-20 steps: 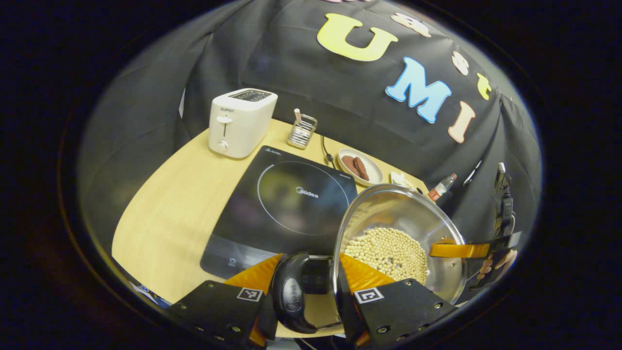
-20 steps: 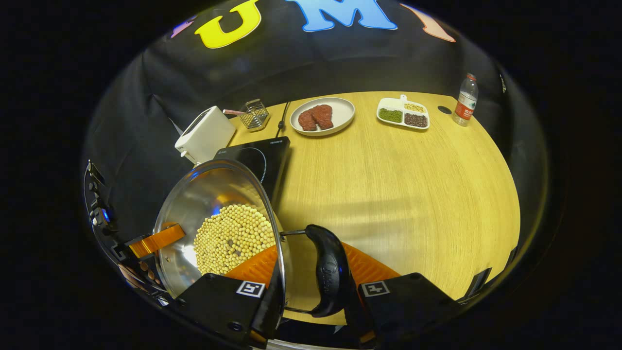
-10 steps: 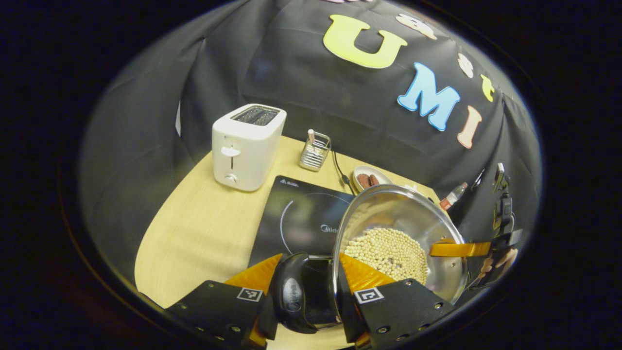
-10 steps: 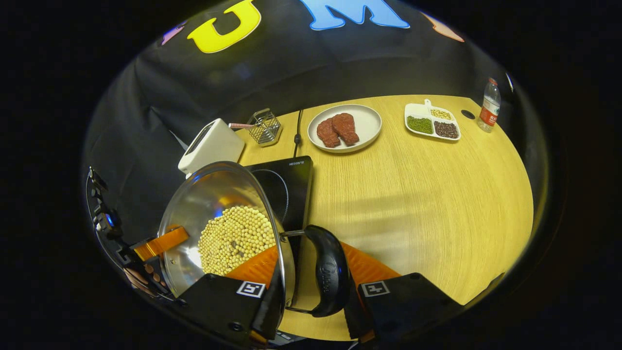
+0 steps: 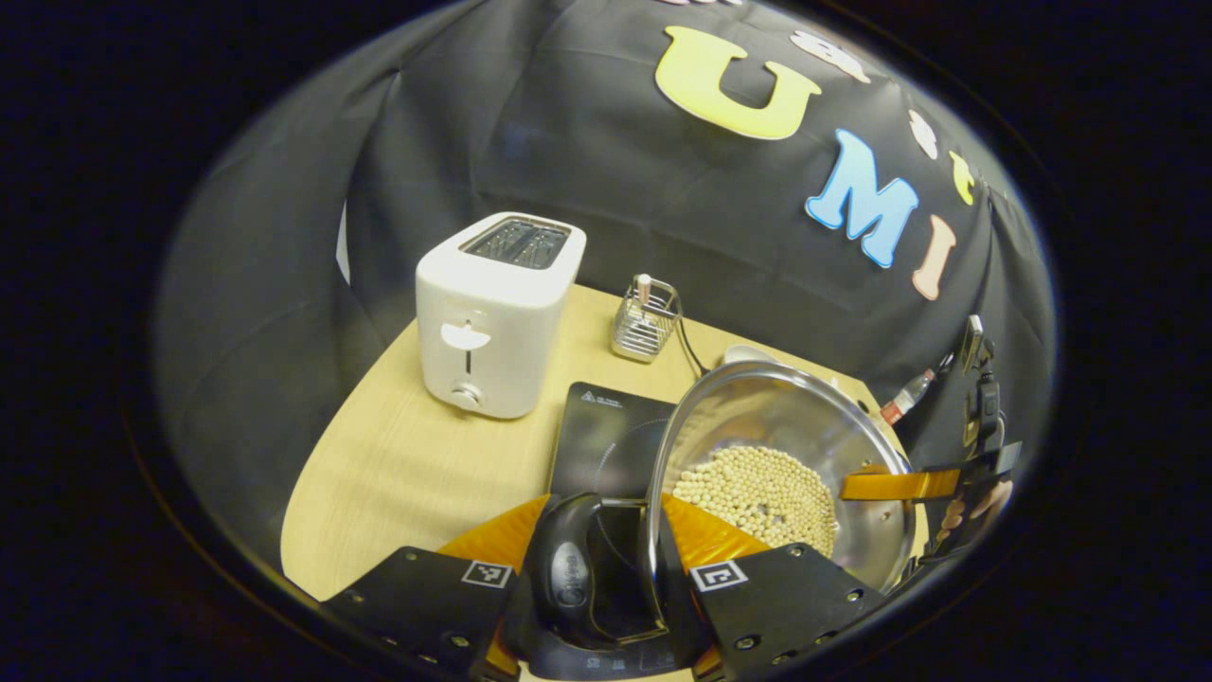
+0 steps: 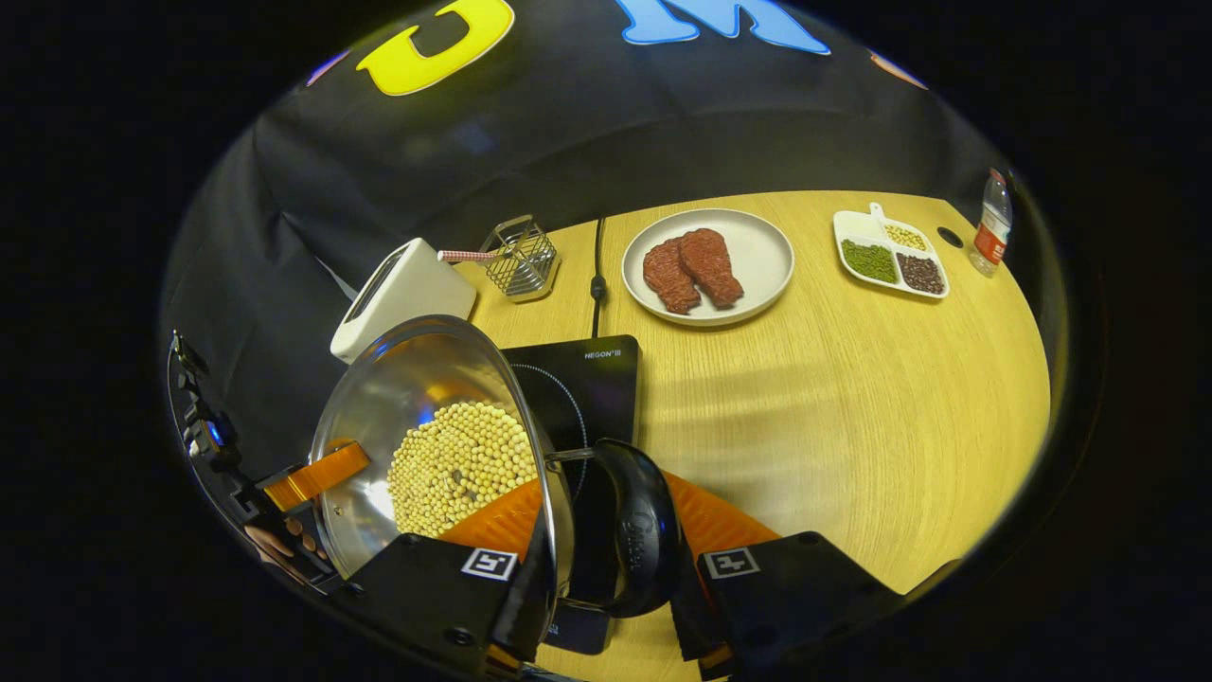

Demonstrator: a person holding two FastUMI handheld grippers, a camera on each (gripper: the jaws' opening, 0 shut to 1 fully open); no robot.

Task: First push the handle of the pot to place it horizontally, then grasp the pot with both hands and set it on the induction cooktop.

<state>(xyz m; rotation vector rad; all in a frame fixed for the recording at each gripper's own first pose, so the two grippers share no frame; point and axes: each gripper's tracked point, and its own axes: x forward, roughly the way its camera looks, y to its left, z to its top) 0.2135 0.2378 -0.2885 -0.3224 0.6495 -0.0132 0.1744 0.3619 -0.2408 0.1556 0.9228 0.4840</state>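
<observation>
A steel pot (image 5: 767, 417) holding soybeans (image 5: 762, 493) hangs between both grippers, over the black induction cooktop (image 5: 606, 431). Whether its base touches the cooktop is hidden. My left gripper (image 5: 606, 559) is shut on the pot's black side handle (image 5: 566, 578), one finger inside the rim and one outside. In the right gripper view, my right gripper (image 6: 606, 535) is shut on the opposite black handle (image 6: 642, 540) of the pot (image 6: 417, 398) in the same way, with the cooktop (image 6: 592, 379) beneath. Across the beans (image 6: 459, 464), the left gripper (image 6: 312, 474) and a hand show.
A white toaster (image 5: 497, 313) and a wire basket (image 5: 646, 322) stand behind the cooktop. Farther right on the wooden table (image 6: 833, 407) are a plate of meat (image 6: 708, 265), a divided dish of beans (image 6: 890, 265) and a bottle (image 6: 992, 237). A cable (image 6: 597, 275) runs from the cooktop's back.
Both grippers have carried the pot forward and to the left, from the bare table to above the cooktop. The toaster and the plate look nearer. Both grips are unchanged.
</observation>
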